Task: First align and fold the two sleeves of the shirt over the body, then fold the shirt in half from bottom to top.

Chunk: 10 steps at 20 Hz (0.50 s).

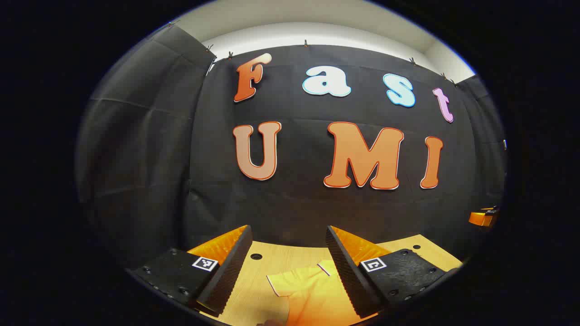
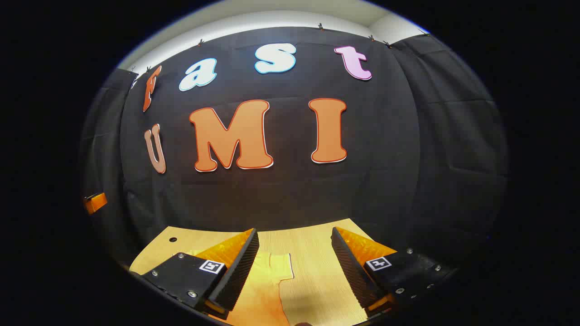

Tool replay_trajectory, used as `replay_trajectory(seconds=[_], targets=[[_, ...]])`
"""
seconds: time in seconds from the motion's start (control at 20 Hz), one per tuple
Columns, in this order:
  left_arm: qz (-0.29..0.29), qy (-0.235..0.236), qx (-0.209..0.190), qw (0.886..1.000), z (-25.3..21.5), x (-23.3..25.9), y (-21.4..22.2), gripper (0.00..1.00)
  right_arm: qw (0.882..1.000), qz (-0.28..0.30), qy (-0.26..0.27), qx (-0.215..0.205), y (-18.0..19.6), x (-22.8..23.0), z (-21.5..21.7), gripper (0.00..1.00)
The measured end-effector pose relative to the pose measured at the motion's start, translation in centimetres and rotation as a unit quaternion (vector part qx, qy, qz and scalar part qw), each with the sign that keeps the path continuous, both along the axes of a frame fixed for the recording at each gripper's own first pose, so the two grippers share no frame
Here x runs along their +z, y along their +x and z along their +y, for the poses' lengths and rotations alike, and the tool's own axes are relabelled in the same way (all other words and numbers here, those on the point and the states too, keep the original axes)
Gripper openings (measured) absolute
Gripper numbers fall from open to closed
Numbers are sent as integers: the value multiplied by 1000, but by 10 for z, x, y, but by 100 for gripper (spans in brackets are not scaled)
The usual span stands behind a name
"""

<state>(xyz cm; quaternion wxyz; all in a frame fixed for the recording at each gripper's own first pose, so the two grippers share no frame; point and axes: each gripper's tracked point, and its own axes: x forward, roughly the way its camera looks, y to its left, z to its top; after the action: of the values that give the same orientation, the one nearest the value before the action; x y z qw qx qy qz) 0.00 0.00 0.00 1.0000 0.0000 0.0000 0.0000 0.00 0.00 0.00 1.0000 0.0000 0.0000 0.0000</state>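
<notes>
While both grippers hang above the table (image 2: 317, 244), we see the left gripper (image 1: 289, 265) spread wide, gripping nothing, and the right gripper (image 2: 294, 267) likewise. Below them the shirt (image 1: 312, 294) lies flat, one sleeve (image 2: 281, 266) out sideways.

Bare table (image 2: 312, 253) beside shirt (image 2: 267, 276)

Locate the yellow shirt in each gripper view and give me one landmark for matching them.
Left gripper view: the yellow shirt lies on the wooden table at bottom centre, between the open fingers, one sleeve pointing left.
Right gripper view: shirt at bottom, beside the left finger, one sleeve pointing right.
Shared landmark: the wooden table against the black cloth wall.
</notes>
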Motion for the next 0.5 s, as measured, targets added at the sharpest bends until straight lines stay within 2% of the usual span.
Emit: replay_trajectory(seconds=[0.5], targets=[[-6, 2, 1, 1000, 4, 6, -2, 96, 1000, -10, -7, 4, -2, 1, 5, 98]])
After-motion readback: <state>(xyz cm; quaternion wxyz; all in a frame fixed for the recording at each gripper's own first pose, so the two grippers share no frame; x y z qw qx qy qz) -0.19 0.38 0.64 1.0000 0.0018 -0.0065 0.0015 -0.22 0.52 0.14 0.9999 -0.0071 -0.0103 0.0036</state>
